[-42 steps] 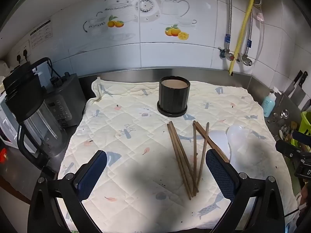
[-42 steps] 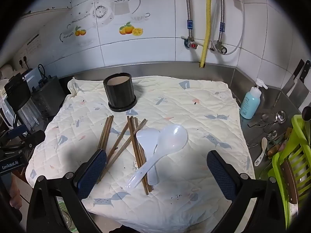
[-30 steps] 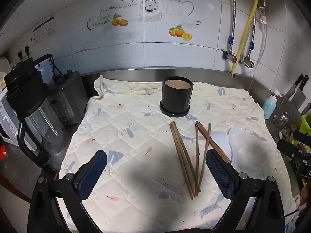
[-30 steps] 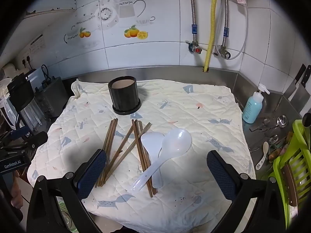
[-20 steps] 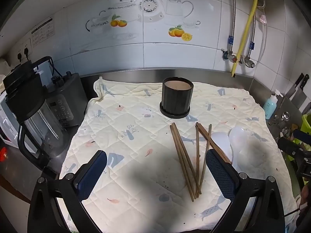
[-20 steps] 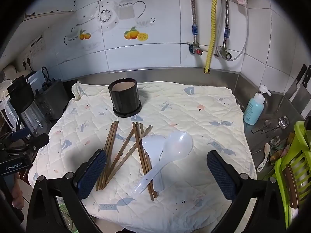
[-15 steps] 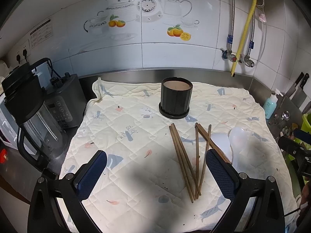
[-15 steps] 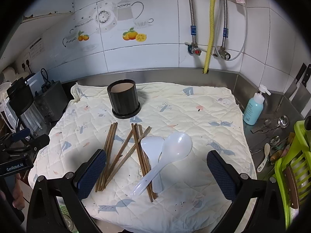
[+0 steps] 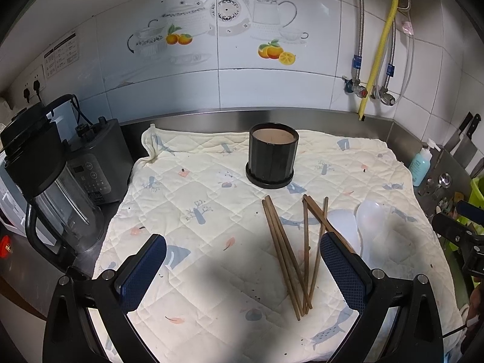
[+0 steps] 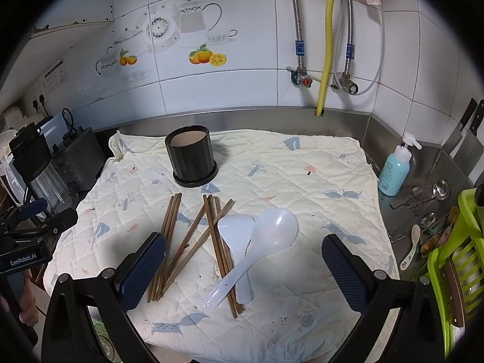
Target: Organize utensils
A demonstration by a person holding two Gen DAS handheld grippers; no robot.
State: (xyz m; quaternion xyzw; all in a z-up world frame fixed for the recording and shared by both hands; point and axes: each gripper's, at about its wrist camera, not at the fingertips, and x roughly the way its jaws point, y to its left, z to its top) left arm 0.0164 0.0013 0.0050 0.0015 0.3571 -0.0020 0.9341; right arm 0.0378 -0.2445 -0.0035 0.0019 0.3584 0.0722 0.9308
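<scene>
A black utensil holder [image 9: 272, 158] [image 10: 191, 157] stands empty on the quilted cloth [image 9: 211, 211] [image 10: 302, 187]. Several brown chopsticks [image 9: 284, 257] [image 10: 187, 242] lie loose in front of it. Two white plastic spoons [image 10: 257, 236] [image 9: 363, 224] lie across some chopsticks to their right. My left gripper [image 9: 242, 272] is open and empty, above the cloth's near edge, left of the chopsticks. My right gripper [image 10: 245, 275] is open and empty, above the spoon handles.
A blender [image 9: 45, 175] and a grey appliance [image 9: 96, 163] stand left of the cloth. A blue soap bottle [image 10: 394, 169], loose metal spoons [image 10: 423, 199] and a green rack [image 10: 453, 257] are at the right. Pipes run down the tiled wall.
Both views shifted slightly; the grippers drifted a little over the cloth. Both stay open and nothing on the cloth has moved.
</scene>
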